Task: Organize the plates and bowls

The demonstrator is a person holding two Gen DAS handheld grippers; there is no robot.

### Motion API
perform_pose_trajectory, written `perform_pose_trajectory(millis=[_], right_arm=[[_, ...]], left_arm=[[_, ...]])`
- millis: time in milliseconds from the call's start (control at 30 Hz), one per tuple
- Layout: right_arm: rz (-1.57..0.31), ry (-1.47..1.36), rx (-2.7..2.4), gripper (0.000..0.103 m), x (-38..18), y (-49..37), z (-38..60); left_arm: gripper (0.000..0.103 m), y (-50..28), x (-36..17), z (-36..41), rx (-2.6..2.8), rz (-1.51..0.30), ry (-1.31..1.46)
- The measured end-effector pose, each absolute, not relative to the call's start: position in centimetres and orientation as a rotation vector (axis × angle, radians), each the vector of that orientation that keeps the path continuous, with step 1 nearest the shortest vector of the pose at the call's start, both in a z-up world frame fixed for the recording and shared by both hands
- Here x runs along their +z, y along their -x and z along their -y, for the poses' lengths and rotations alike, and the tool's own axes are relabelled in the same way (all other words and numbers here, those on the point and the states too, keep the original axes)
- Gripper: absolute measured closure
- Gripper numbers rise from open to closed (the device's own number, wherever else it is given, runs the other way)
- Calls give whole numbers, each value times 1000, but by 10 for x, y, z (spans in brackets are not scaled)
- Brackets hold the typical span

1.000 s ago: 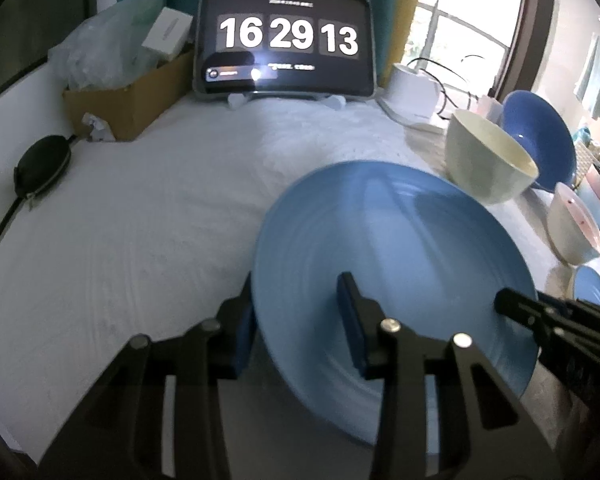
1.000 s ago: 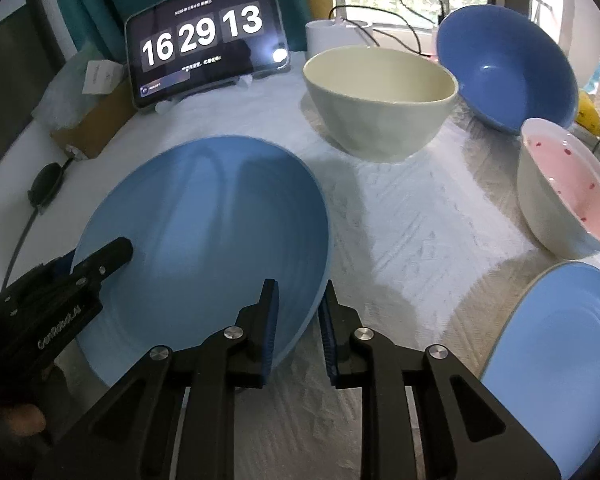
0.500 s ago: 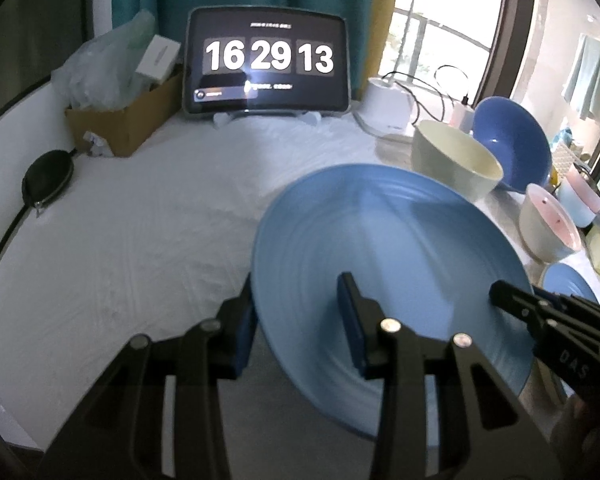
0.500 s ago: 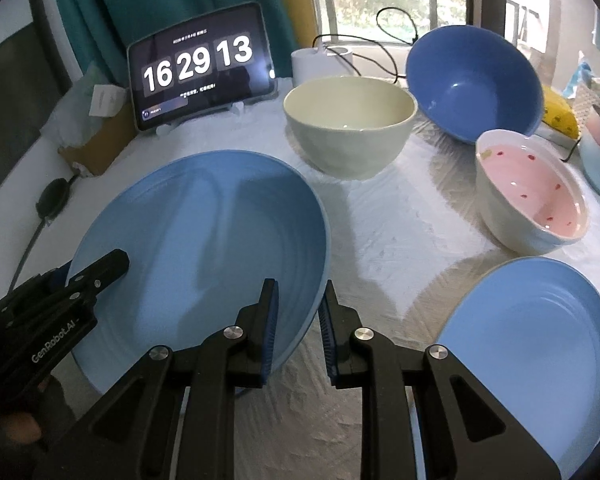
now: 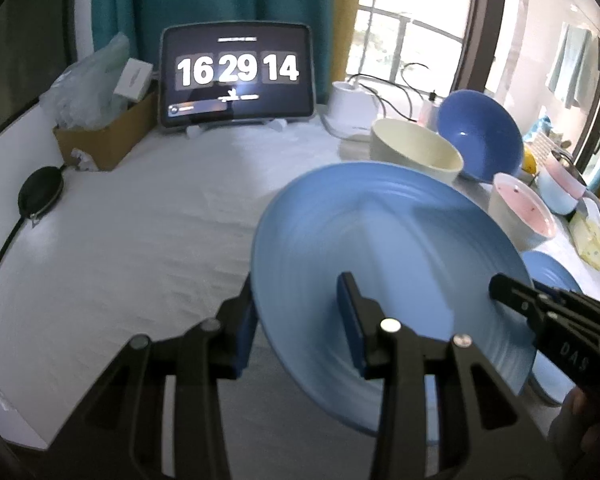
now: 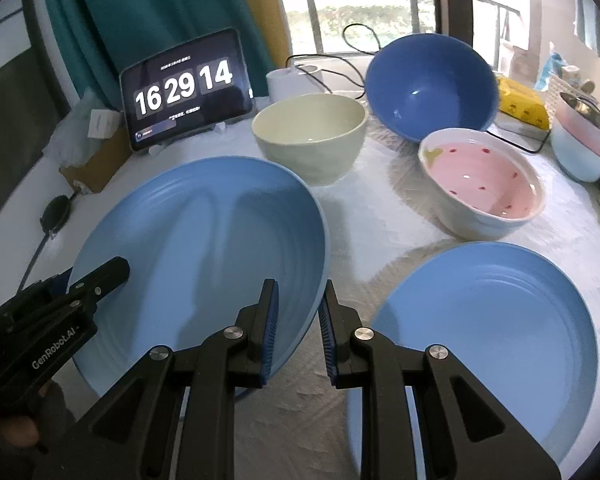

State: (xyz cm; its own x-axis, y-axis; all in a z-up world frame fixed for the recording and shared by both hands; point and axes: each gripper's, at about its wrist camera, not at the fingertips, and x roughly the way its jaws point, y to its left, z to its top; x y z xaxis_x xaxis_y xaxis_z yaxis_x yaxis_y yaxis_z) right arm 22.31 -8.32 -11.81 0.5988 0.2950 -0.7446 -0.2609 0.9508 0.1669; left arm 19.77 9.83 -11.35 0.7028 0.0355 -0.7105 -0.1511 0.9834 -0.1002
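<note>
Both grippers hold one light blue plate (image 5: 384, 264) above the table, tilted; it also shows in the right wrist view (image 6: 204, 248). My left gripper (image 5: 296, 320) is shut on its left rim. My right gripper (image 6: 298, 312) is shut on its right rim and shows as a black tip in the left wrist view (image 5: 540, 312). A second light blue plate (image 6: 488, 328) lies flat on the table to the right. Behind stand a cream bowl (image 6: 312, 136), a dark blue bowl (image 6: 432, 84) on its side, and a pink-lined bowl (image 6: 484, 184).
A tablet clock (image 5: 236, 76) stands at the back beside a cardboard box (image 5: 104, 136). A black pouch with cable (image 5: 40, 196) lies at the left edge. A white charger (image 6: 292, 78), yellow packs (image 6: 520, 106) and a pastel pot (image 6: 580, 140) sit at the right.
Both grippers have lifted the plate higher and carried it rightward; more of the second plate and the bowls has come into view. The clock went from 13 to 14.
</note>
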Motion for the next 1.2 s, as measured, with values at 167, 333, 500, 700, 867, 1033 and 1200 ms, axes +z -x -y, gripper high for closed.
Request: perform_pose_trajectory(millis=[167,333,500,700,867,1033,1200], right_arm=[[-854,-65,306,81,-114,-216,102],[-842,-88,292,81,-112,-212,118],[-835,-113,278,81,-112,-207,135],[-826,-142,258,81,-113,-200,159],[-820,-164,239,81,-112,-195,177],[-820,-183,224,81,-113,-191,193],[-821,-200,211,81,-114,-187,209]], left_arm=[[64,-194,-109,-83,85,-781,138],[64,-191,-106,-66,67,-779,118],[64,-189,-104,-50,52,-779,98],[64,-186,-101,-28,29,-780,73],[64,-183,-98,-9,6,-782,52],[64,-183,-98,8,-10,-786,34],[64,-182,-98,24,-28,-789,13]])
